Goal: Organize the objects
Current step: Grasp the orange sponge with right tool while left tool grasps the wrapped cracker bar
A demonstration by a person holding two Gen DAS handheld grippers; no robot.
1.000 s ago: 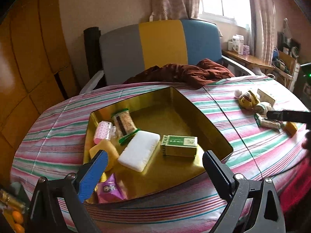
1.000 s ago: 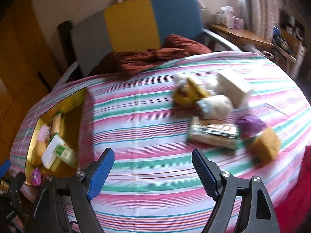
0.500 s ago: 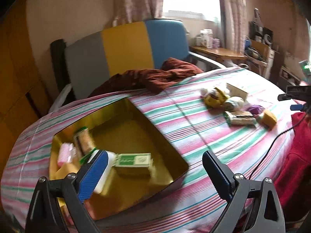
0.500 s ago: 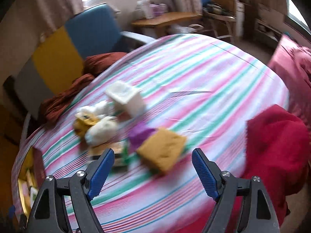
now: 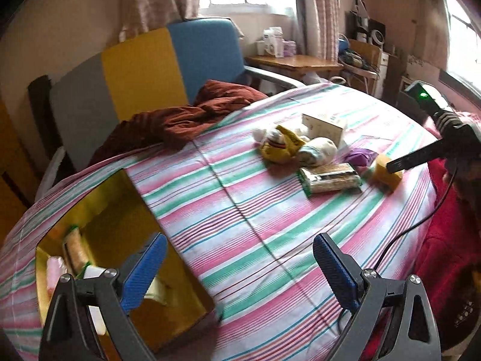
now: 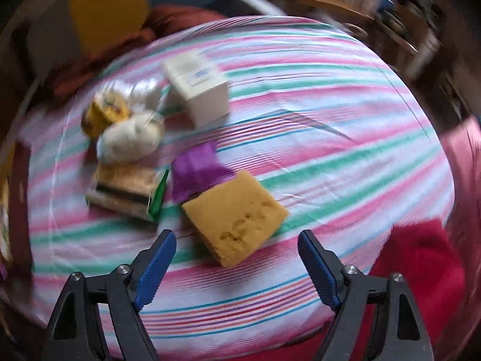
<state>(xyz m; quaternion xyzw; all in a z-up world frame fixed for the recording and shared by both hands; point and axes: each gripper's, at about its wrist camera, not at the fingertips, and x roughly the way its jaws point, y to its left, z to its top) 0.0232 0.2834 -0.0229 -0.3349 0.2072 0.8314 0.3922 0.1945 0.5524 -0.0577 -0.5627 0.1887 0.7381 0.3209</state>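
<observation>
A yellow sponge [image 6: 234, 216] lies on the striped tablecloth [image 6: 330, 126], just beyond my right gripper [image 6: 237, 236]. Its jaws are opening, and the sponge sits below the gap, untouched. Behind it lie a purple packet [image 6: 198, 171], a green-edged snack pack [image 6: 126, 192], a white bundle [image 6: 132, 138], a yellow pouch [image 6: 103, 111] and a white box [image 6: 198, 84]. In the left wrist view one right finger [image 5: 405, 161] hangs over the sponge [image 5: 387, 174]. My left gripper [image 5: 239, 239] is open and empty, beside the gold tray [image 5: 120, 219], which holds several items.
A maroon cloth [image 5: 192, 120] is bunched at the table's far edge, against a grey, yellow and blue chair [image 5: 141, 60]. A red garment [image 5: 445, 240] and a black cable [image 5: 421, 225] hang at the right edge. A wooden side table [image 5: 294, 63] stands by the window.
My right gripper swung right and tipped down over the sponge, which now looms large; its jaws stand slightly wider. My left gripper moved right, so the tray slid to the lower left.
</observation>
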